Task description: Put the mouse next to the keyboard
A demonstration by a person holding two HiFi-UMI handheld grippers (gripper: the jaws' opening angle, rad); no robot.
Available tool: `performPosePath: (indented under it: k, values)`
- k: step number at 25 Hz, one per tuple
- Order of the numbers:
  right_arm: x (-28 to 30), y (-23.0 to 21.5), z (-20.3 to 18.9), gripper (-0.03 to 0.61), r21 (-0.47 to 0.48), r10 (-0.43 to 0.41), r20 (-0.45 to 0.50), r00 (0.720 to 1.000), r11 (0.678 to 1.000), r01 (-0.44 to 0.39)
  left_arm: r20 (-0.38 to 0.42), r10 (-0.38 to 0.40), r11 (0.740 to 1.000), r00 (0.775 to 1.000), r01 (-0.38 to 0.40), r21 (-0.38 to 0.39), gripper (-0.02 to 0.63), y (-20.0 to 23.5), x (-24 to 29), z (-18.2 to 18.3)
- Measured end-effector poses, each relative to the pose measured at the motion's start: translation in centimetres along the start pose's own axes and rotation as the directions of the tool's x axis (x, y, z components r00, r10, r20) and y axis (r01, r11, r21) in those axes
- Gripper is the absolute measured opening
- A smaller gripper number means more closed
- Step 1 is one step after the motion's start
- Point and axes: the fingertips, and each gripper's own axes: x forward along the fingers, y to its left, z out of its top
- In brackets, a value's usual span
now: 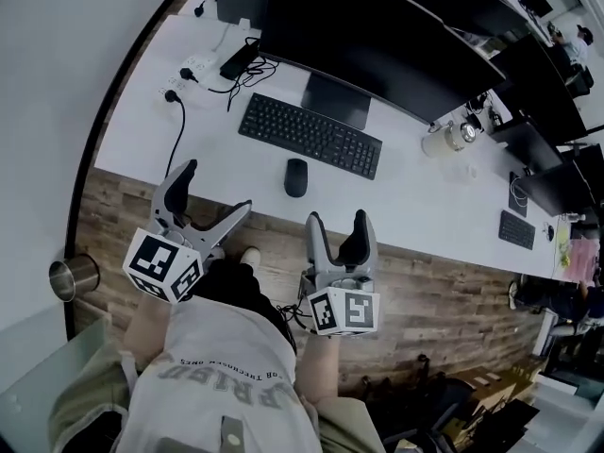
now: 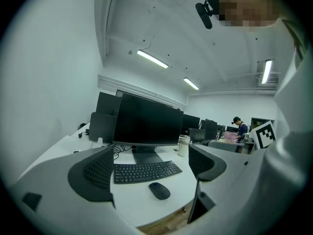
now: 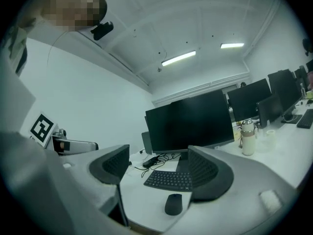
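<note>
My left gripper (image 1: 217,187) and right gripper (image 1: 337,217) gape empty, short of the surface (image 1: 425,196), with the mouse (image 1: 296,177) untouched before the keyboard (image 1: 310,135), not yet placed.

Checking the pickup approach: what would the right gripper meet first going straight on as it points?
Probably the mouse, seen between the jaws of the open right gripper, with the keyboard beyond it; depth is unclear.

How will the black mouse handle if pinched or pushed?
The mouse looks rigid and low, so probably won't tip or roll. Its smooth rounded shell may slip between jaws. No cable shows; it likely slides freely on the desk.
</note>
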Motion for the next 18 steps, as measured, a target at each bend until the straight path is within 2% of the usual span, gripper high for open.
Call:
performPosePath:
  k: [4,10,18]
  values:
    - [2.8,-1.0,-2.7,0.365,0.026,0.011,-0.068,0.998,1.000,-0.009,-0.033,0.032,0.999,0.999,-0.033,-0.016,0.456,1.4,1.6,-1.0]
    - [7.0,-2.1,-7.0,0.365,0.026,-0.001,-0.171,0.985,1.000,0.006,-0.069,0.015,1.000,0.997,-0.017,-0.026,0.456,3.3,5.4,-2.2]
    - [11.3,-3.2,-14.1,0.365,0.016,-0.032,-0.344,0.938,0.999,0.040,-0.100,-0.024,1.000,0.995,0.023,-0.018,0.456,4.8,10.2,-2.8]
